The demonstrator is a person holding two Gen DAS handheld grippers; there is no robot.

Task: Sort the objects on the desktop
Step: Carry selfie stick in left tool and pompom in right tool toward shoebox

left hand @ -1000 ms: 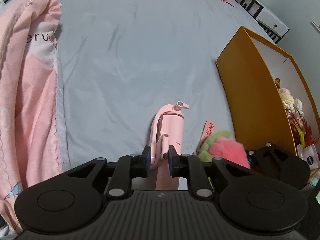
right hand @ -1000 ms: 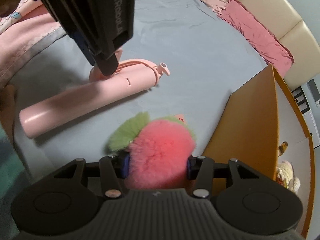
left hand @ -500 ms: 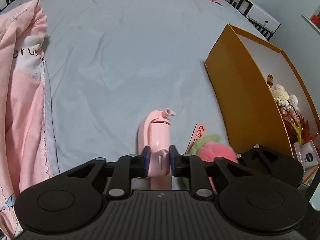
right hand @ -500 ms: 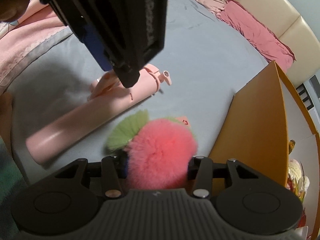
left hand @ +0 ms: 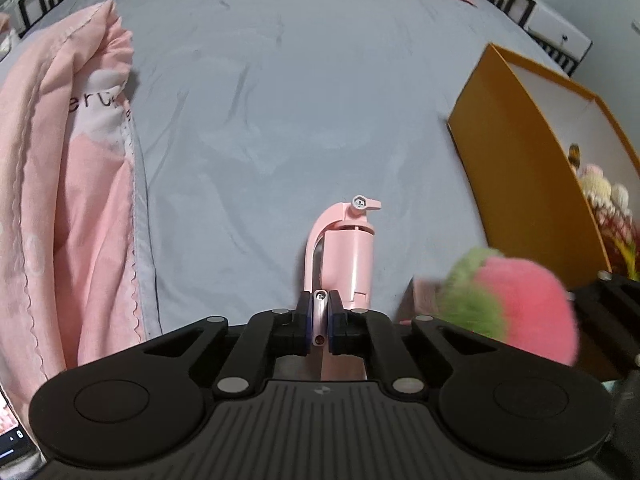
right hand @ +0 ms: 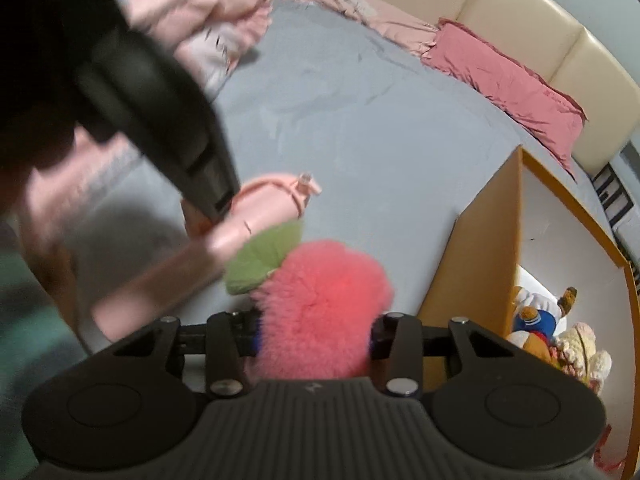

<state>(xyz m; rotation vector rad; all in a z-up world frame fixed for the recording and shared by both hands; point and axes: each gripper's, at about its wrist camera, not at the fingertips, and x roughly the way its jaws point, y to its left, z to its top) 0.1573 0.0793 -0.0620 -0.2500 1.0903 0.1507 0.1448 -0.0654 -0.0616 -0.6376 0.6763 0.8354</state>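
Left hand-held gripper (left hand: 319,317): clamped on the thin pink handle arm of a pink selfie stick (left hand: 348,258), jaws just closed fully upon it; stick's body lying on the grey bed sheet (left hand: 280,120), stretching ahead of the fingertips, small knob at the far end. Right hand-held gripper (right hand: 314,340): pressed on both sides of a fluffy pink plush ball (right hand: 320,308) with green leaves, jaws just drawn in a little; ball off the sheet, blurred in the left view, to the right of the left hand-held gripper. Beyond the right hand-held gripper, to its right: orange box (right hand: 476,264), open, holding knitted dolls (right hand: 576,344) and other small items. Left of the left hand-held gripper: pink quilt (left hand: 60,200). Far ahead: pink pillows (right hand: 504,80), cream headboard (right hand: 500,12).
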